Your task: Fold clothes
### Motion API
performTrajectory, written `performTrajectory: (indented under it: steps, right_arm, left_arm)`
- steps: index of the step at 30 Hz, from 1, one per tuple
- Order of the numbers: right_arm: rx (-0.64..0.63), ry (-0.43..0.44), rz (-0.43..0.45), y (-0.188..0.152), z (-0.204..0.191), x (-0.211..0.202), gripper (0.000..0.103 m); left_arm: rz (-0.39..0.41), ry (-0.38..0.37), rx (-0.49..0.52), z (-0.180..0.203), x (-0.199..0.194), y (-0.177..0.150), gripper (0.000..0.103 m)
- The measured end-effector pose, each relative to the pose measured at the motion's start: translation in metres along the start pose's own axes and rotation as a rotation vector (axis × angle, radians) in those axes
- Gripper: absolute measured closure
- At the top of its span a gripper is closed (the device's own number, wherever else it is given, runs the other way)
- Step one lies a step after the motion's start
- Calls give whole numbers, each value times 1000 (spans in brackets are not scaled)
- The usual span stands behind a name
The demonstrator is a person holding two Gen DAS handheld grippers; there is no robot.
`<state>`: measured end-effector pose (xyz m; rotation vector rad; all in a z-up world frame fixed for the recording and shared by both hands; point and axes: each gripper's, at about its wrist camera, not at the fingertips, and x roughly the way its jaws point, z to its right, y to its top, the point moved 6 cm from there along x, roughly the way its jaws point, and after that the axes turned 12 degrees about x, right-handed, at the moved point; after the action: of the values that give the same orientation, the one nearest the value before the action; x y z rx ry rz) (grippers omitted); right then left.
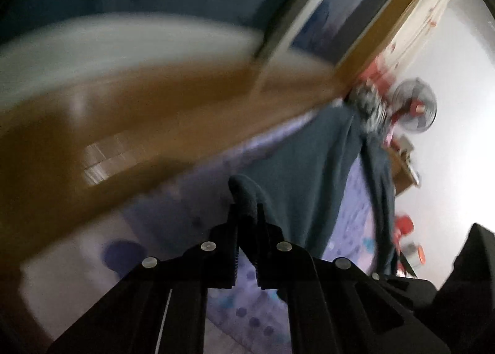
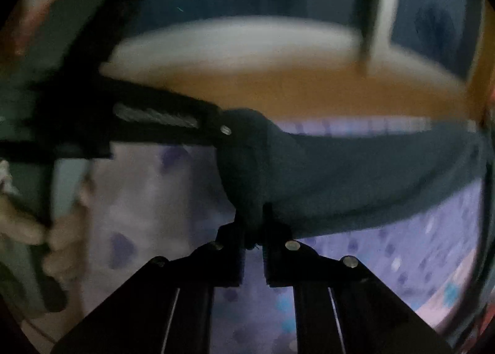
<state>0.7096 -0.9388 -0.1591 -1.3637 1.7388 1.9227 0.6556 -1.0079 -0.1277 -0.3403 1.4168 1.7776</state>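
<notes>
Both claws are pinching bunched edges of the dark teal fleece garment (image 2: 355,174): the left gripper (image 1: 247,215) is clamping a rolled fold at its fingertips, and the right gripper (image 2: 253,224) is doing the same. In the right wrist view the left gripper is reaching in just ahead and to the left, so the two pinch points are sitting almost together. From there the cloth's long axis is running away to the right, sagging over the lilac spotted bedsheet (image 2: 433,245) below.

Dim, motion-blurred fisheye views; bright glare at right edge
</notes>
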Motion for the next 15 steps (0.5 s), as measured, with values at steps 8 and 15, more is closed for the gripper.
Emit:
performTrajectory:
  steps: [8, 15]
  right_arm:
    - [-18, 115, -58, -2, -48, 9, 95]
    - [-12, 75, -175, -37, -43, 62, 89]
  left_arm:
    - [-43, 129, 22, -34, -2, -32, 95]
    - [-81, 168, -48, -62, 12, -76, 88]
